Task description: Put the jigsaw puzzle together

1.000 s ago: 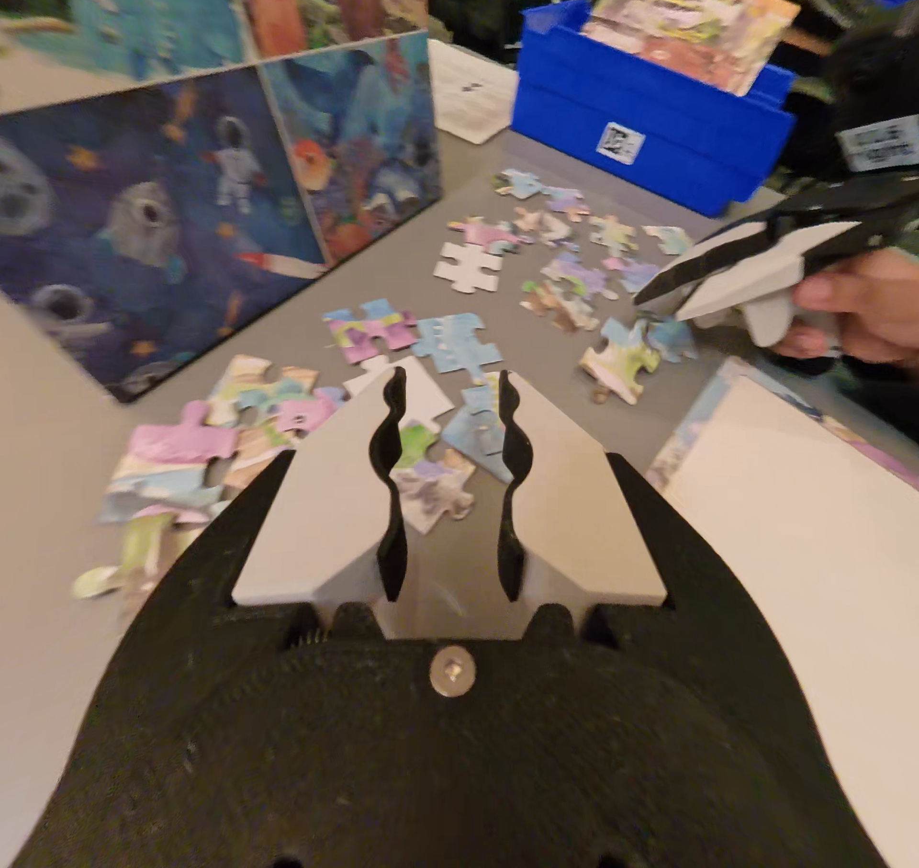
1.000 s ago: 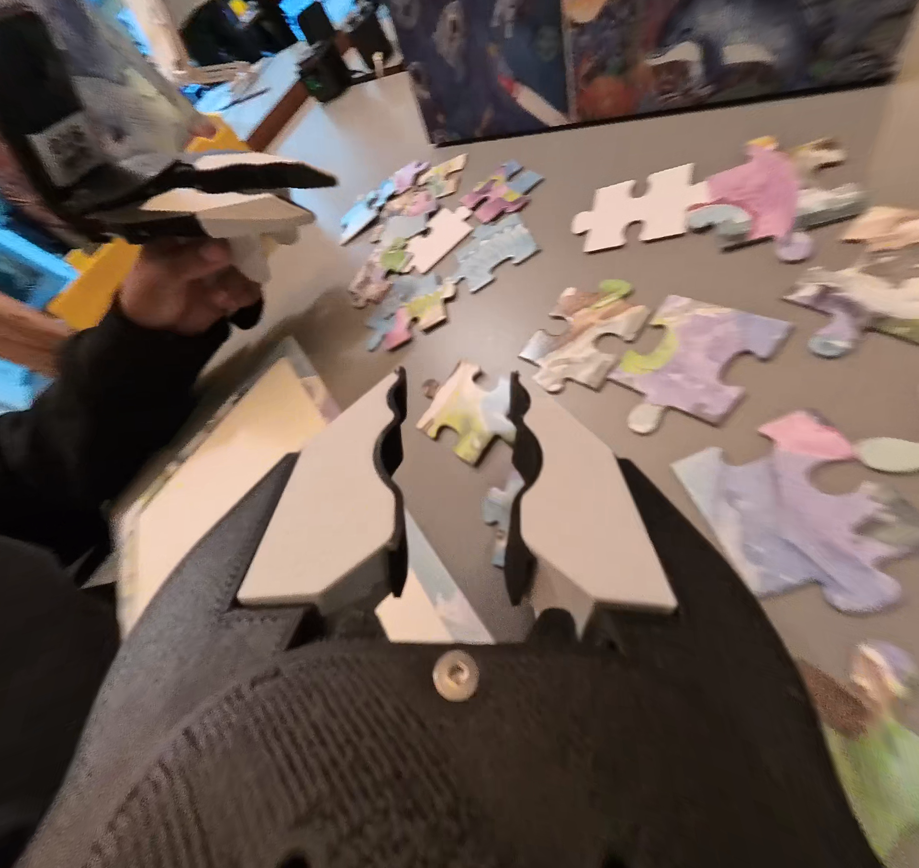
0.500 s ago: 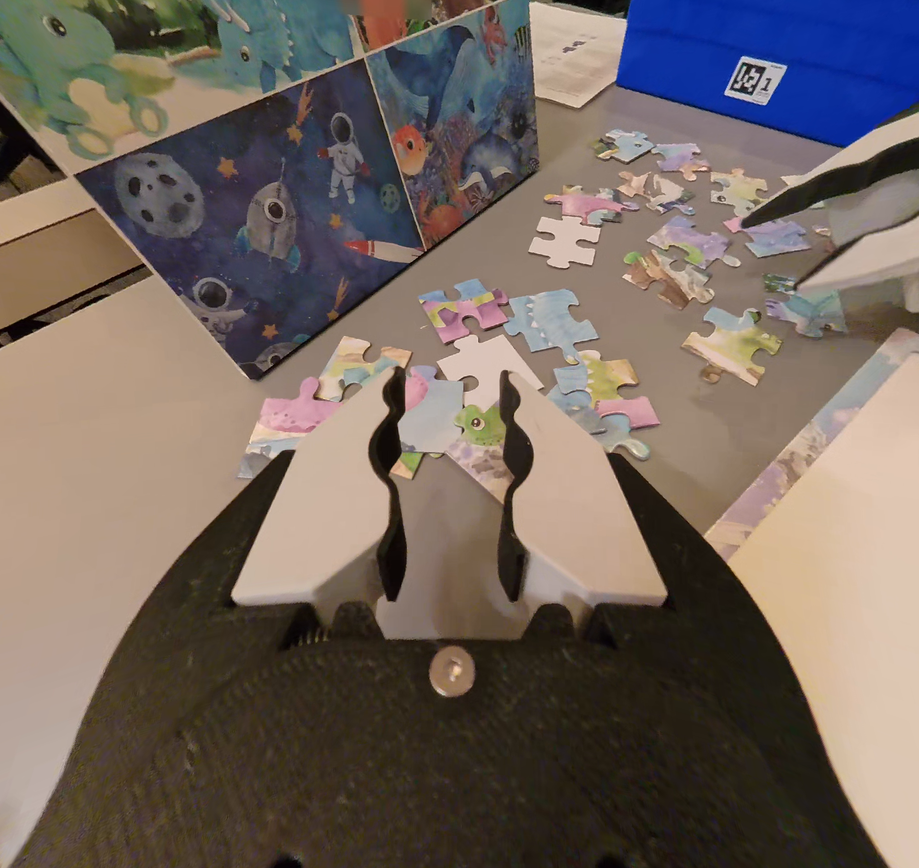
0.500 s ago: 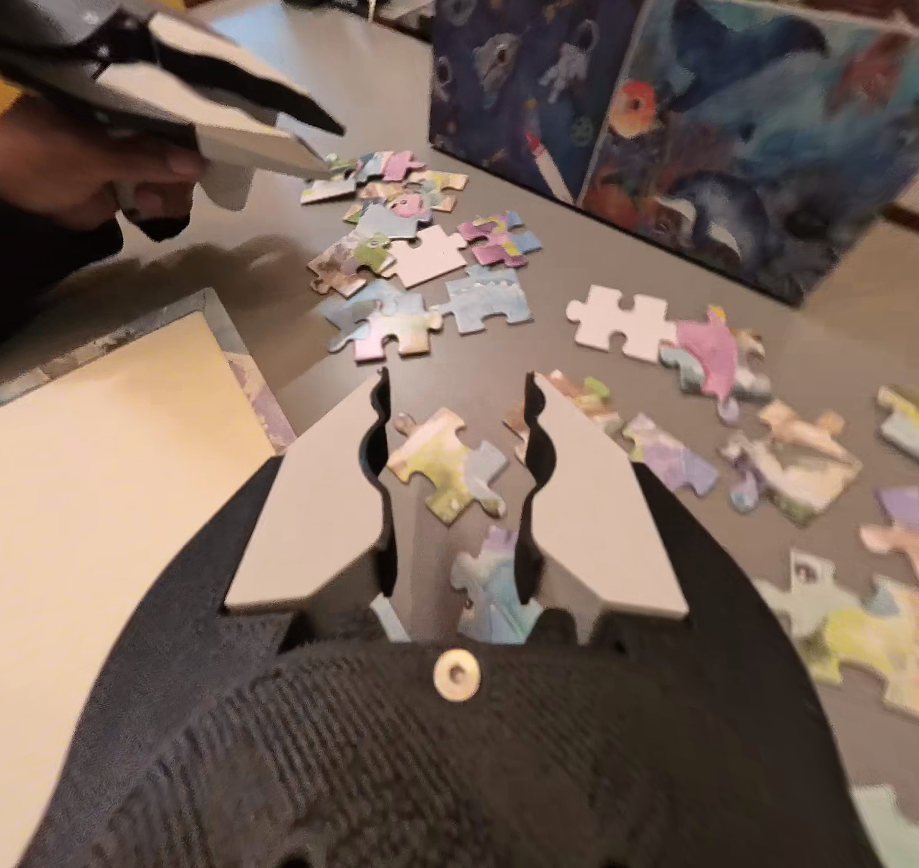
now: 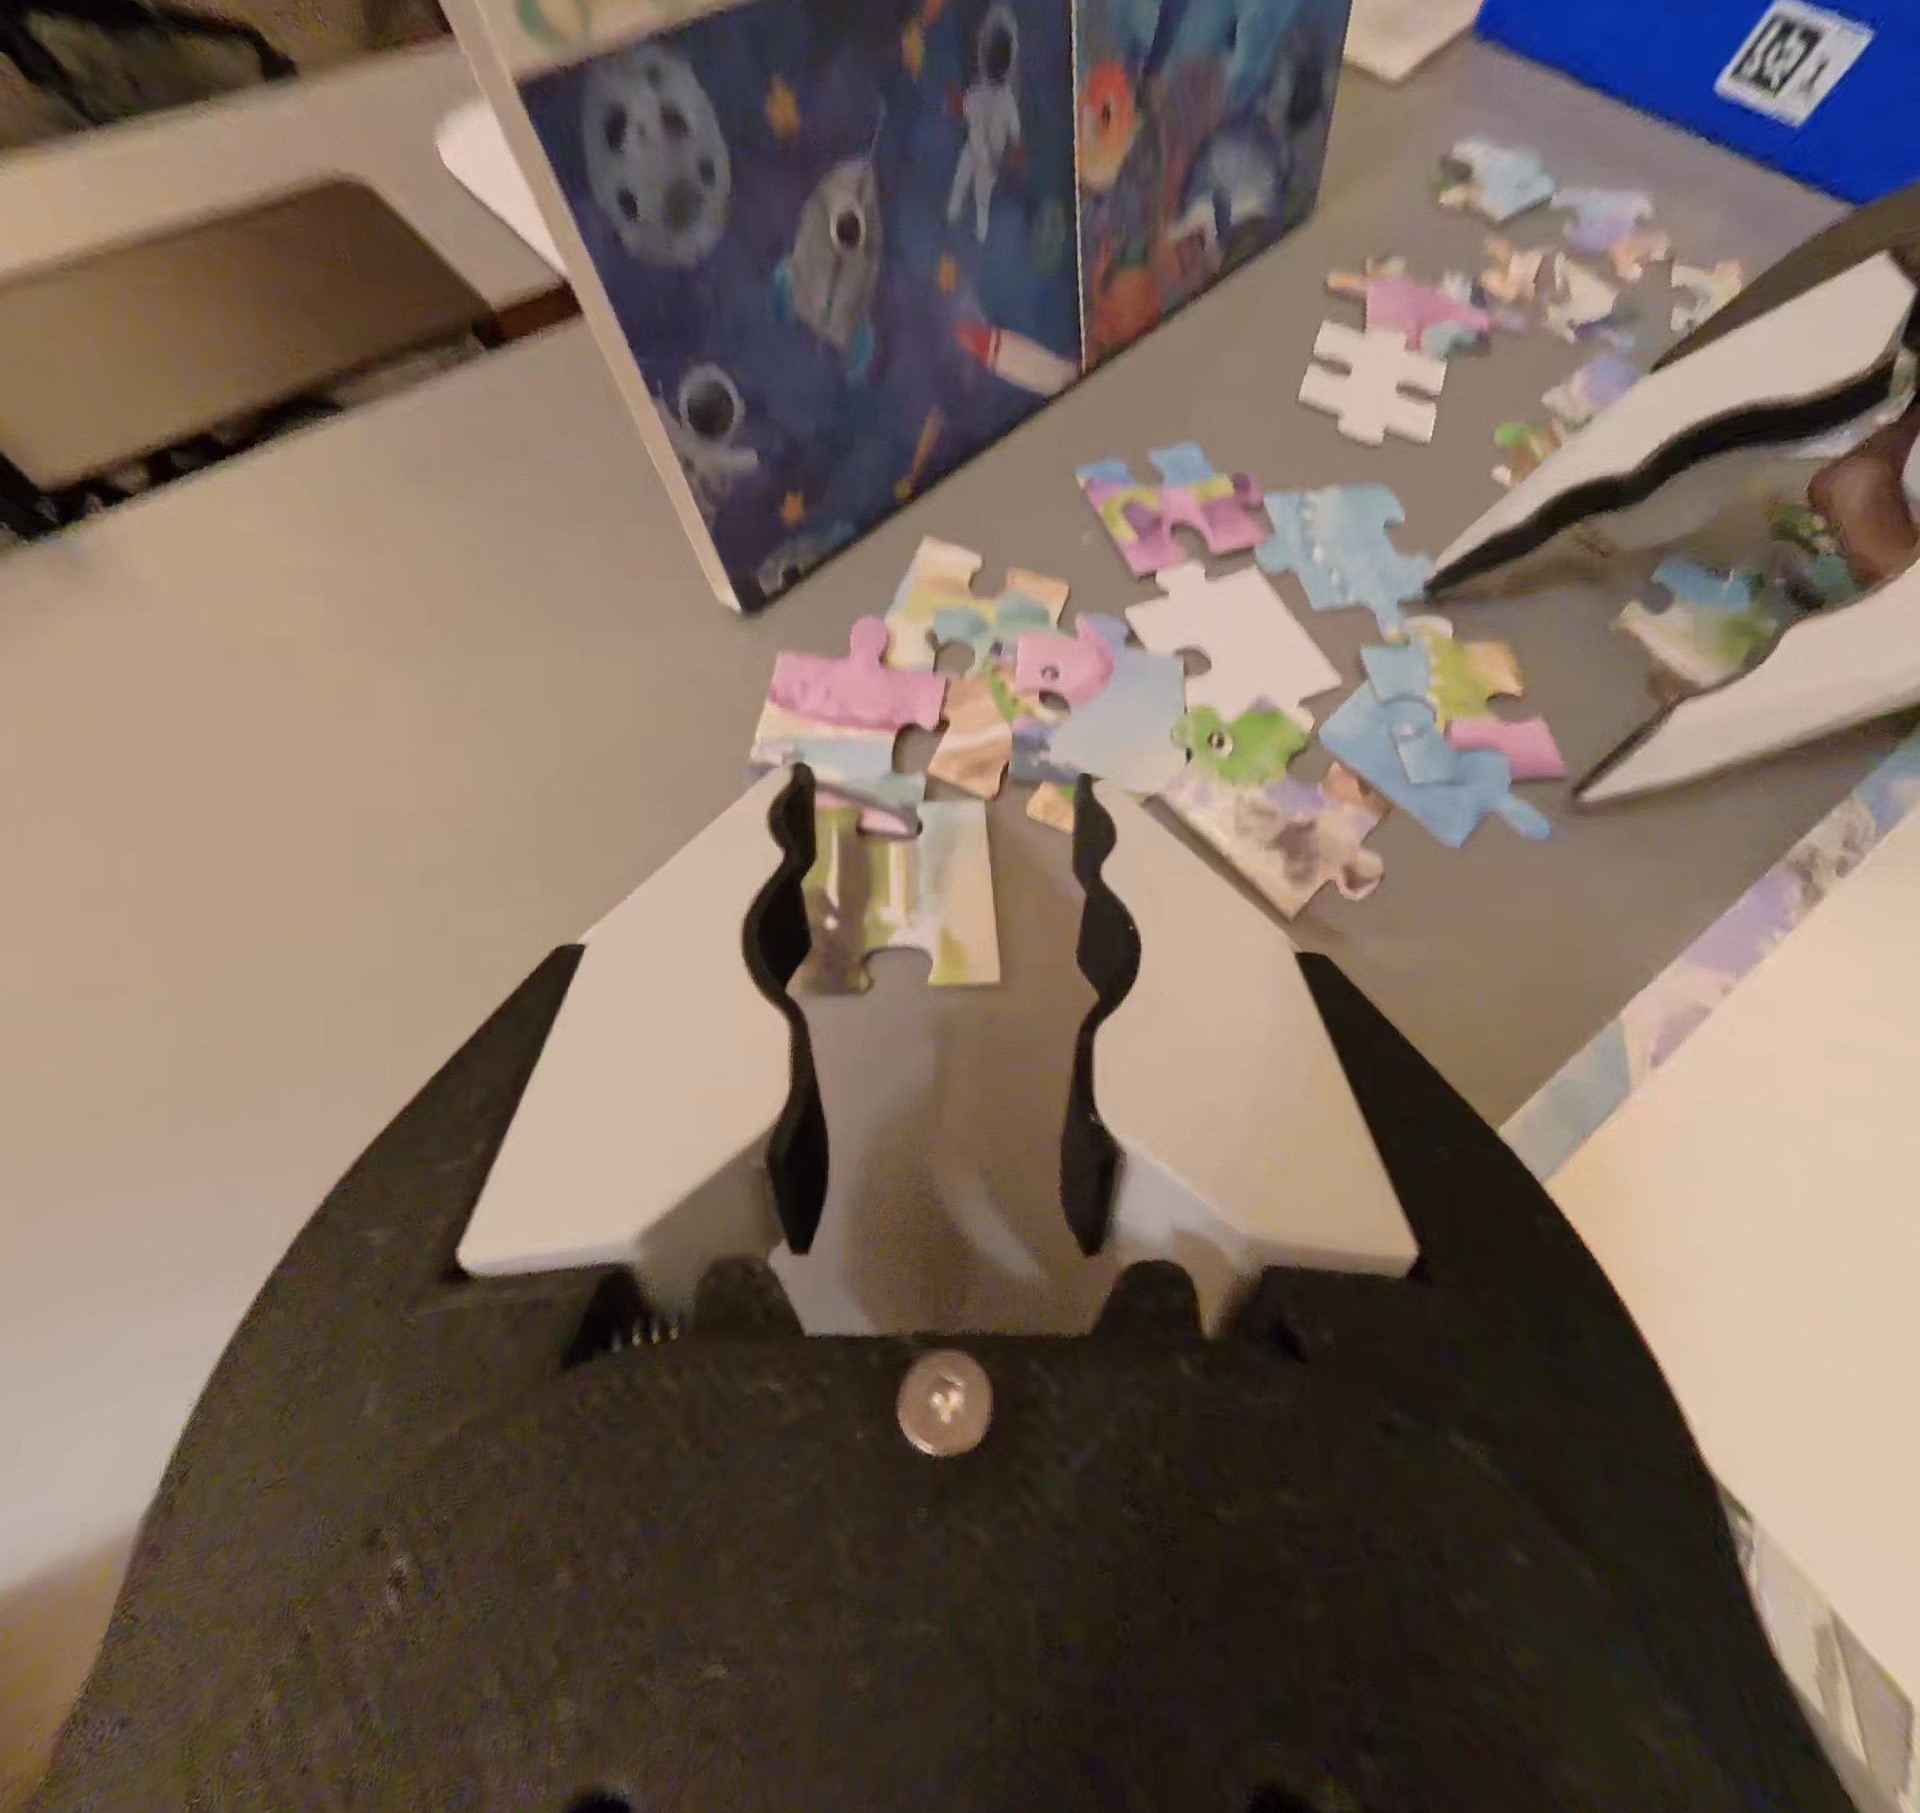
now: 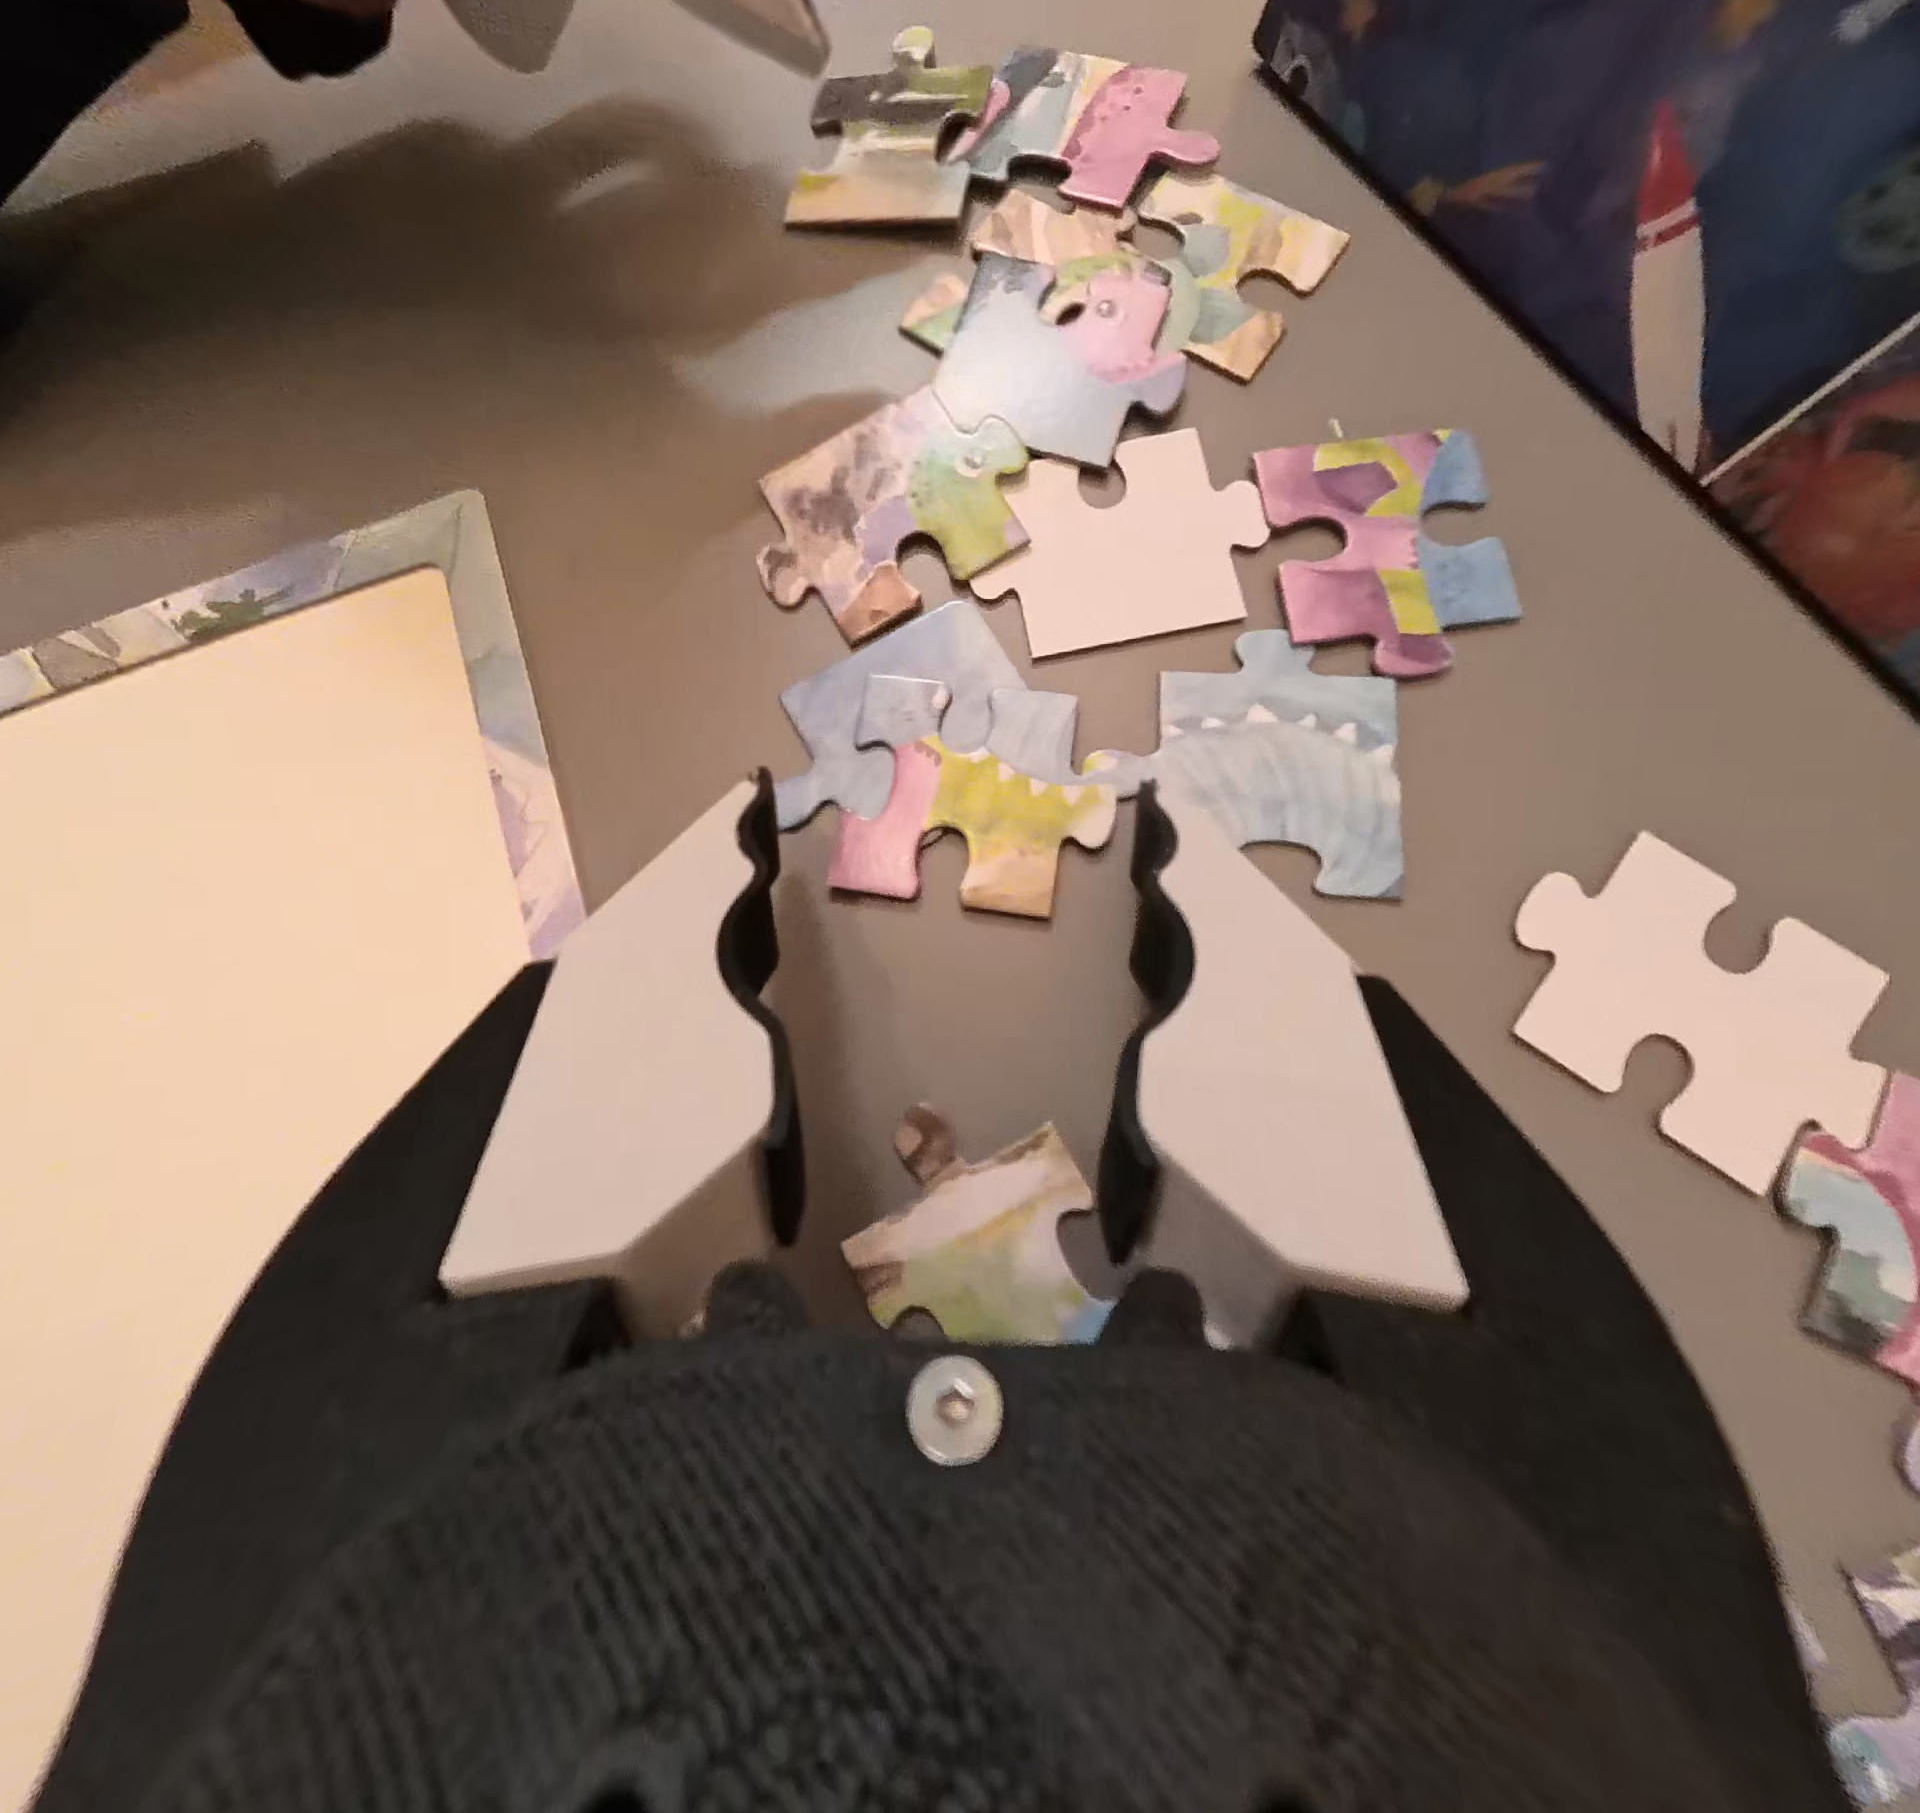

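Both grippers, left and right, agape and empty over perhaps twenty loose puzzle pieces, two blank-side-up.

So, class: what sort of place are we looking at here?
Probably an indoor workroom or lab set up for tabletop tasks: a grey table strewn with puzzle pieces, a blue storage bin, and another desk behind.

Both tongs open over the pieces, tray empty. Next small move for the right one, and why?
Probably lower the right tongs onto the pink-and-yellow piece and close. They are open and empty, with that piece just ahead of the tips. It lies on top of a blue piece, so its edge looks easiest to catch. The tray beside it is still empty.
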